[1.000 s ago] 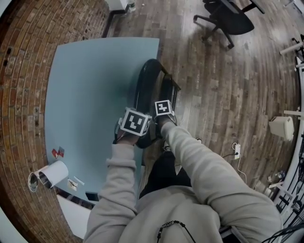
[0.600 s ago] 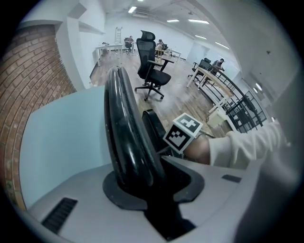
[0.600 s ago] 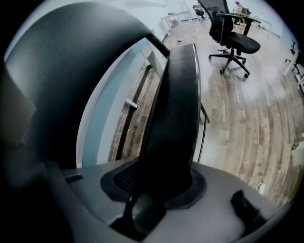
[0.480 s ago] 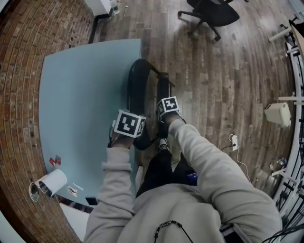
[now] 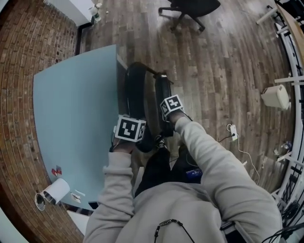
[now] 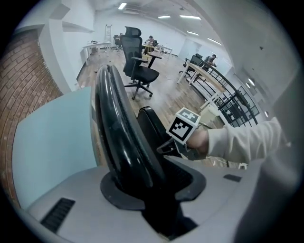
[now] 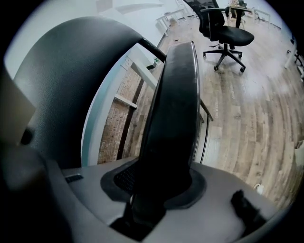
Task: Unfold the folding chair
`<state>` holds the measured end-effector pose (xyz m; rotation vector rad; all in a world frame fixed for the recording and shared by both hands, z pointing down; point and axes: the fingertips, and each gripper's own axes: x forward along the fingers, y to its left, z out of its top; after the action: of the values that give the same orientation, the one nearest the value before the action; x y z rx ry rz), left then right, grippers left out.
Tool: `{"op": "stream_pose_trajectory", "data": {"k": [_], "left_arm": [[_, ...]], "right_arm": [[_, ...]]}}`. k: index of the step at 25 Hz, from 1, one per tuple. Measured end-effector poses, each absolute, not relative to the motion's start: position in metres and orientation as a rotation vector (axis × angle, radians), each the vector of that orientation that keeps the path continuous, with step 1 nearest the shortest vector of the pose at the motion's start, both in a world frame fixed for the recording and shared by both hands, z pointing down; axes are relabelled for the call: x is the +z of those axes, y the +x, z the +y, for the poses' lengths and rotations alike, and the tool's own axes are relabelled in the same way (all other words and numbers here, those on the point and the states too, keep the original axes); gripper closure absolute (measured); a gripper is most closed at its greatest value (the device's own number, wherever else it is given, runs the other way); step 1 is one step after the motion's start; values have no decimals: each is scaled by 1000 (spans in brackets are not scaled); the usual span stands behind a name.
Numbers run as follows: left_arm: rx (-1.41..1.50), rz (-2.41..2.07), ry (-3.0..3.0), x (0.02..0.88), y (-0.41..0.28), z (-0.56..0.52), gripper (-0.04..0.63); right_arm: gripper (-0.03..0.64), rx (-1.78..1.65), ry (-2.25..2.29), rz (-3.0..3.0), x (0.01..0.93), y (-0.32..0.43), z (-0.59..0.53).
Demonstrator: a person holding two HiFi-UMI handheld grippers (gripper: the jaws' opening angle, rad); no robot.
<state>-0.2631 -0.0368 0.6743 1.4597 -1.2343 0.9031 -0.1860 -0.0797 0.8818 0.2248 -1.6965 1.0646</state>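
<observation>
The black folding chair stands on edge beside the blue table, its two panels a little apart. My left gripper (image 5: 137, 136) grips the top edge of the glossy backrest (image 5: 134, 92), which fills the gap between the jaws (image 6: 118, 128). These jaws are opening, with the panel still between the pads. My right gripper (image 5: 166, 118) is shut on the seat panel (image 5: 163, 95), whose edge runs up from between the jaws (image 7: 173, 109). The left gripper view also shows the right gripper's marker cube (image 6: 185, 126) beside the seat (image 6: 151, 124).
The light blue table (image 5: 71, 118) lies at the left, with a paper roll (image 5: 54, 190) near its front corner. A black office chair (image 5: 190, 7) stands far back on the wood floor. A white box (image 5: 275, 97) and a power strip (image 5: 232, 132) are at the right.
Both grippers have moved with the chair away from the table's edge, toward the open floor. The gap between backrest and seat looks slightly wider.
</observation>
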Motion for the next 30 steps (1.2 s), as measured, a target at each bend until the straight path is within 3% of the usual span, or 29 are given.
{"op": "stream_pose_trajectory", "data": {"k": [12, 21, 30], "left_arm": [[856, -1241, 1435, 687, -236, -46, 463], [753, -1194, 1483, 720, -210, -73, 483], [564, -1208, 1412, 765, -235, -65, 526]], "right_arm": [[482, 1193, 99, -1760, 890, -110, -116], [487, 1378, -44, -1846, 916, -7, -168], [486, 1559, -213, -2019, 952, 44, -184]]}}
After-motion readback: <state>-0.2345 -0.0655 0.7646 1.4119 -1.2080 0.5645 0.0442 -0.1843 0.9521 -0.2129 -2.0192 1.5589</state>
